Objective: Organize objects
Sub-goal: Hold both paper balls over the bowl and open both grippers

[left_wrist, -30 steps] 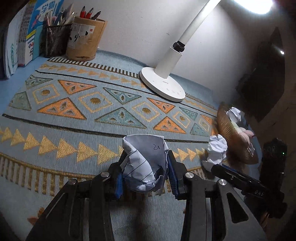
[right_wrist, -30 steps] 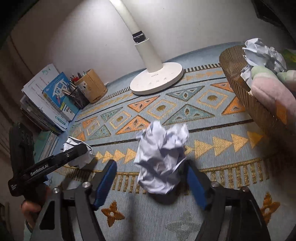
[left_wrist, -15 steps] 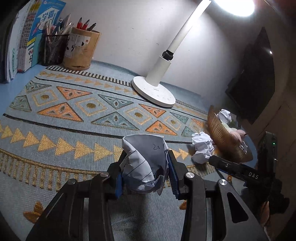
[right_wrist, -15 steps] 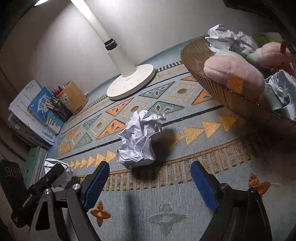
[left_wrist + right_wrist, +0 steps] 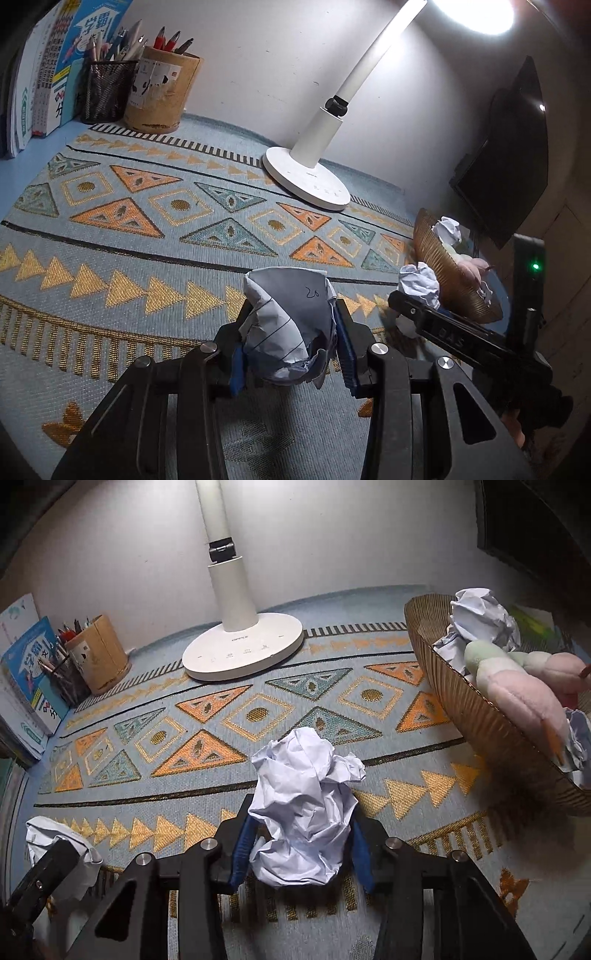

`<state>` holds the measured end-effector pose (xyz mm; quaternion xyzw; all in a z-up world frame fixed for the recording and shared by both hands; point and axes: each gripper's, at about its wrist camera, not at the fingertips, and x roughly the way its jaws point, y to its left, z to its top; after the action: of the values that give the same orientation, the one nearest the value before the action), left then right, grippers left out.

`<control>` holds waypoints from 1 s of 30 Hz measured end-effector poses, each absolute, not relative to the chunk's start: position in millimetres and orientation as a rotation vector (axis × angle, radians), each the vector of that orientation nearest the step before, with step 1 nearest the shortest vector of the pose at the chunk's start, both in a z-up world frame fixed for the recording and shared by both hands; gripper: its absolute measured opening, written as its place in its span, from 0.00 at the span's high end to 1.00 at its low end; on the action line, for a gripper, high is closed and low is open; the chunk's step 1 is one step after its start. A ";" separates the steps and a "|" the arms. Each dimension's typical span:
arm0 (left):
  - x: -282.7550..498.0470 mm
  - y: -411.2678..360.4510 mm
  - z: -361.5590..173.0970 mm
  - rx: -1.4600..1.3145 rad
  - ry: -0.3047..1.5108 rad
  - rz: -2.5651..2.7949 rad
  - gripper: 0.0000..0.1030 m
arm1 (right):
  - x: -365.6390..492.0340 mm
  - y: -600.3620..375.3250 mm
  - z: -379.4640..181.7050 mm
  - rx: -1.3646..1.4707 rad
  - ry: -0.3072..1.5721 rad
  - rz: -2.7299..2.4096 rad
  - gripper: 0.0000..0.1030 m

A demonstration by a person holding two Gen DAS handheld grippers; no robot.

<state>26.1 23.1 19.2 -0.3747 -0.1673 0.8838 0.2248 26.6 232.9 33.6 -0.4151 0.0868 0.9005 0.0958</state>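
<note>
Left gripper point(image 5: 291, 354): jaws clamped on a lined paper ball point(image 5: 290, 325) above the patterned mat point(image 5: 129, 229). Right gripper point(image 5: 301, 853): jaws clamped on a white paper ball point(image 5: 303, 812); basket point(image 5: 480, 716) at 2 o'clock, lamp point(image 5: 243, 650) at 12 o'clock.

lamp point(image 5: 306, 177) on patterned mat point(image 5: 110, 236) | pen cups point(image 5: 162, 92) by wall | books point(image 5: 40, 74) beside | monitor point(image 5: 513, 155)

Place: it was a home study desk.
Evidence: books point(image 5: 40, 74), pencil holders point(image 5: 162, 92), desk lamp point(image 5: 240, 646), patterned mat point(image 5: 147, 229).
</note>
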 end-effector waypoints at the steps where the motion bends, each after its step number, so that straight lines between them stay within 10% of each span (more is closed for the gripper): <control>1: 27.3 24.7 19.4 -1.040 -0.445 2.432 0.64 | 37.4 228.6 38.2 -1.205 0.240 2.696 0.59; 7: 40.3 84.3 39.5 -1.054 -0.150 2.370 0.64 | 106.8 260.6 62.7 -1.176 0.384 2.802 0.59; 19: -13.6 290.7 140.3 -0.827 -0.128 2.079 0.64 | 111.0 440.0 211.5 -0.786 0.210 2.609 0.58; 22: -28.2 316.4 133.1 -0.812 -0.160 2.073 0.33 | 91.5 460.9 213.0 -0.790 0.177 2.618 0.52; 23: -32.0 322.0 128.7 -0.811 -0.148 2.082 0.07 | 81.8 466.8 209.5 -0.798 0.180 2.632 0.33; 24: -34.9 323.0 123.6 -0.801 -0.151 2.086 0.01 | 71.3 474.6 204.1 -0.818 0.191 2.646 0.20; 30: -28.8 258.5 106.8 -0.873 -0.133 2.180 0.01 | 51.7 522.9 155.6 -1.040 0.354 2.589 0.25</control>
<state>-28.8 258.5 106.8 -0.3425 -0.0523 0.8555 0.3848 51.7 522.9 155.6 -0.3649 0.1242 0.9080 0.1639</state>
